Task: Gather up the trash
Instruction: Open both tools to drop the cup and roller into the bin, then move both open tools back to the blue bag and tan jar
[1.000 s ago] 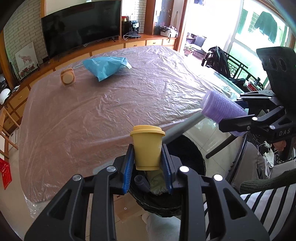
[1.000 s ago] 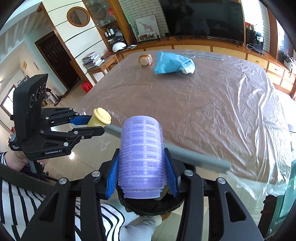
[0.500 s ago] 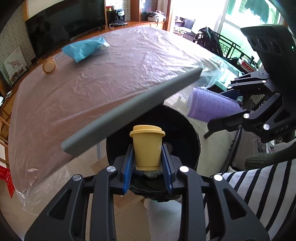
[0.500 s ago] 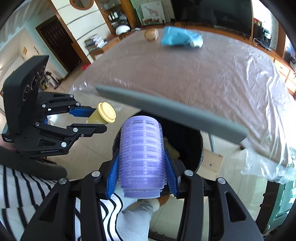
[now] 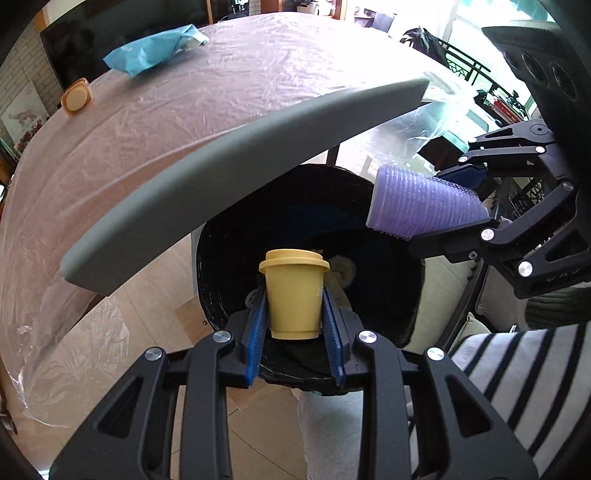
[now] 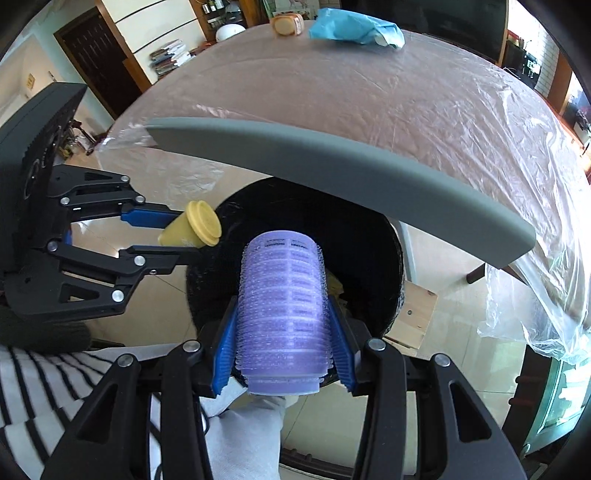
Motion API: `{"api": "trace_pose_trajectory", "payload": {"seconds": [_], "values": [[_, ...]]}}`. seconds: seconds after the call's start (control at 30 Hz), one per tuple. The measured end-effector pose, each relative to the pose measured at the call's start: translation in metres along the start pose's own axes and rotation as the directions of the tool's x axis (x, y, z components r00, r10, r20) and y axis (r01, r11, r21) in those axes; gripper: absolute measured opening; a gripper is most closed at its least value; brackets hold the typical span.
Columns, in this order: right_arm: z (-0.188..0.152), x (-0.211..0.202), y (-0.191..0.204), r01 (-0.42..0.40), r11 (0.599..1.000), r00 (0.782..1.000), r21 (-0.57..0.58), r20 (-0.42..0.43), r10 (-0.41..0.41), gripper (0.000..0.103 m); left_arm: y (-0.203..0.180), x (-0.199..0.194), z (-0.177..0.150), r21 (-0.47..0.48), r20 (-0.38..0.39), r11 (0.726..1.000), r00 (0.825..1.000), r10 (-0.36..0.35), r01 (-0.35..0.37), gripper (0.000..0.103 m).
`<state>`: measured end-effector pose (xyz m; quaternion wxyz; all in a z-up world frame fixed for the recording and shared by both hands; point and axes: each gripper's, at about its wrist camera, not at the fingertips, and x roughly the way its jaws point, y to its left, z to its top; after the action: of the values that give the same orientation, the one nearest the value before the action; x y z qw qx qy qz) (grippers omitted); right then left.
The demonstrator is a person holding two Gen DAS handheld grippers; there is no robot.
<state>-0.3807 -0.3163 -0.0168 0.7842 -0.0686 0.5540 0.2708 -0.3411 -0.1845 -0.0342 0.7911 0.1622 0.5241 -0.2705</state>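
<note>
Trash in both grippers now hangs over the bin's mouth, where a second ago we had it at table level with the bin mostly hidden behind the table edge. Our left gripper is clamped on a small yellow lidded plastic cup, upright between the blue pads, directly above the round bin lined with a black bag. Our right gripper is clamped on a stack of ribbed purple plastic cups, also above the dark opening; from the left wrist view the stack sits near the bin's far rim, tilted on its side.

The grey flip lid stands raised above the opening, so nothing blocks the drop. Some pale rubbish already lies at the bottom.

We judge both pieces ready for release: opening each gripper should let them fall in. The purple stack looks closer to the rim, so it could clip the edge.

Still on the plastic-covered table are a crumpled blue bag and a small orange-rimmed container, well apart from us, likely next to collect.
</note>
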Motion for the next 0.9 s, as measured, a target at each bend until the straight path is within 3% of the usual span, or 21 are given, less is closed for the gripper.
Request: {"api": "trace_pose_trajectory", "payload": {"seconds": [0.27, 0.3, 0.33, 0.37, 0.57, 0.7, 0.77, 0.9], "values": [[0.004, 0.009, -0.002, -0.001, 1.000, 1.000, 0.024, 0.000, 0.001, 0.048, 0.001, 0.003, 0.000, -0.013, 0.015, 1.000, 1.000, -0.015, 0.015, 0.033], [0.004, 0.006, -0.001, -0.001, 1.000, 1.000, 0.022, 0.009, 0.000, 0.054, 0.002, 0.001, -0.001, -0.015, 0.019, 1.000, 1.000, -0.025, 0.026, 0.052], [0.003, 0.003, -0.001, 0.004, 1.000, 1.000, 0.023, 0.020, -0.004, 0.069, 0.003, -0.002, -0.002, -0.018, 0.030, 1.000, 0.999, -0.022, 0.023, 0.079], [0.004, -0.001, -0.002, -0.001, 1.000, 0.999, 0.028, 0.033, 0.000, 0.075, 0.004, -0.007, -0.002, -0.018, 0.049, 1.000, 0.999, -0.015, 0.016, 0.085], [0.013, -0.044, -0.008, -0.012, 0.999, 0.994, 0.045, 0.112, 0.007, 0.076, 0.015, -0.042, -0.003, -0.041, 0.125, 0.998, 0.991, -0.042, 0.047, 0.086], [0.035, -0.083, -0.010, 0.048, 0.999, 0.973, 0.012, 0.225, -0.050, 0.091, 0.035, -0.090, 0.006, -0.057, 0.262, 0.996, 0.964, -0.054, 0.071, 0.089], [0.054, -0.091, -0.014, 0.078, 0.997, 0.962, 0.005, 0.263, -0.077, 0.095, 0.049, -0.102, 0.020, -0.091, 0.298, 0.995, 0.954, 0.000, 0.028, 0.097], [0.108, -0.086, -0.033, 0.136, 0.987, 0.944, 0.080, 0.291, -0.154, 0.096, 0.105, -0.105, 0.051, -0.231, 0.302, 0.969, 0.940, 0.157, -0.087, 0.097]]}}
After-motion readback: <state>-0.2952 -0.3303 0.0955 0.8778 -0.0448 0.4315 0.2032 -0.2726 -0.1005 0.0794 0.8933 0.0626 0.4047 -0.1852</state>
